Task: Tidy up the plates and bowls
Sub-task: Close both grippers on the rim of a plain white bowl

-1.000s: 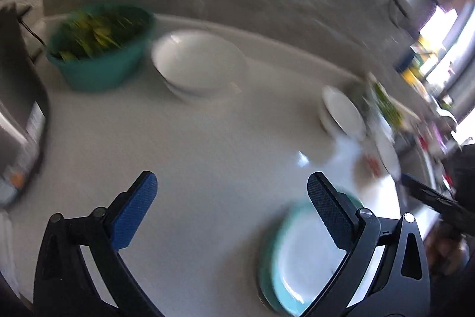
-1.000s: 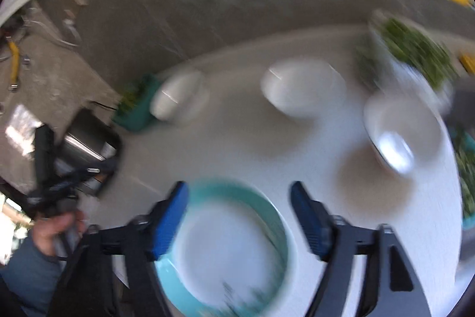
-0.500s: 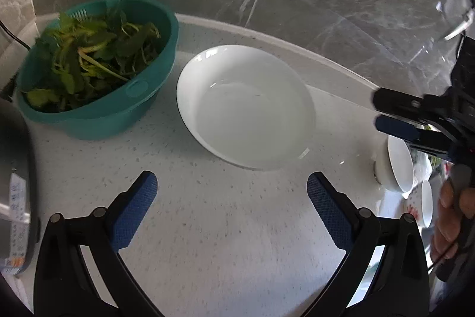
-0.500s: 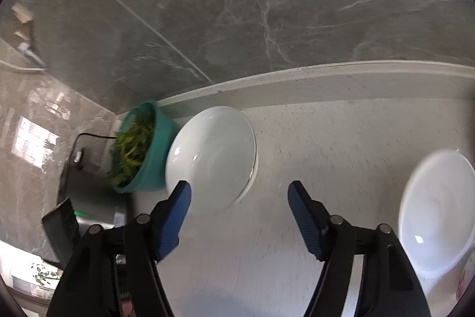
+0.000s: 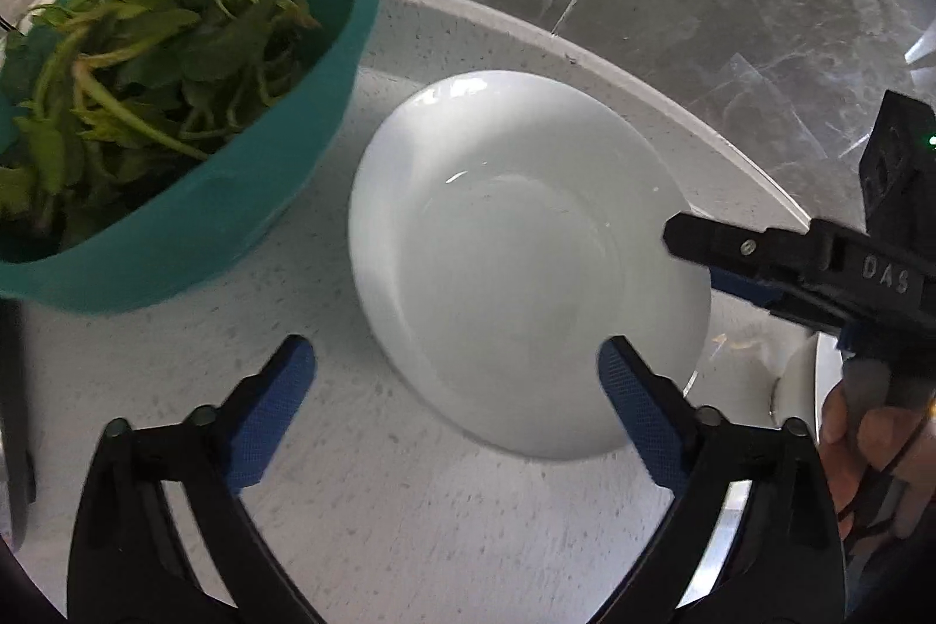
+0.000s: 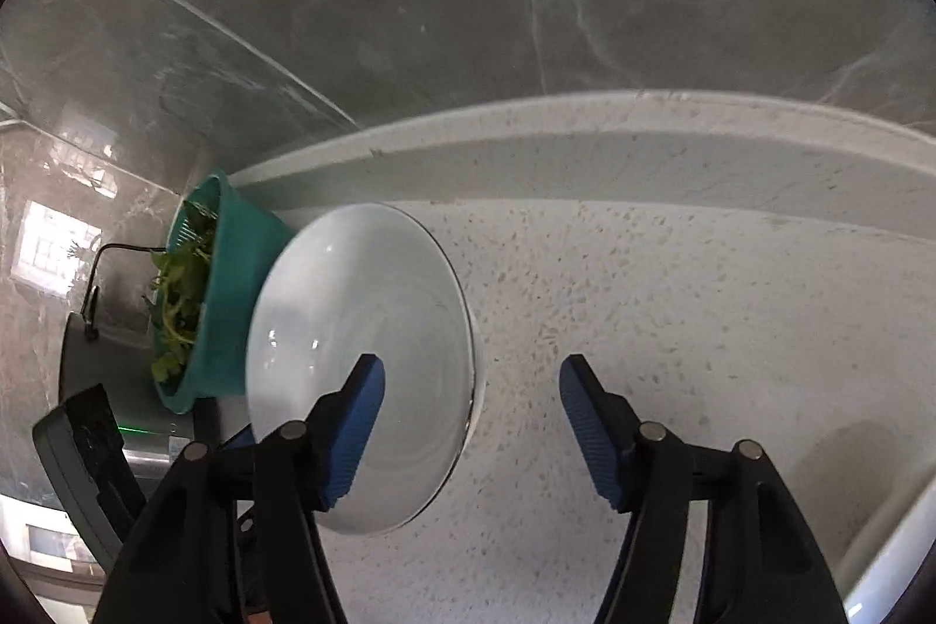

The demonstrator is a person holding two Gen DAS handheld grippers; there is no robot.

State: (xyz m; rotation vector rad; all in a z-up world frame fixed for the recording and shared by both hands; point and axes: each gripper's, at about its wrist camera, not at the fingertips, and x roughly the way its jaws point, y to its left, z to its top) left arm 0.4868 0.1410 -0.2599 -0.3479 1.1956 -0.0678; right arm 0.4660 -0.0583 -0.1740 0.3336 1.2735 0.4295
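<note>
Left wrist: right gripper [image 5: 699, 255] reads "DAS".

**Speckled white counter and what sits on it**

The pale speckled countertop [image 5: 409, 507] ends in a raised curved lip against grey marble. 1 white bowl [image 5: 520, 261] rests ahead of the left gripper, by its right finger. A teal colander of greens [image 5: 175, 226] sits just left of the bowl. A second white dish [image 5: 801, 384] peeks in at far right.
</note>
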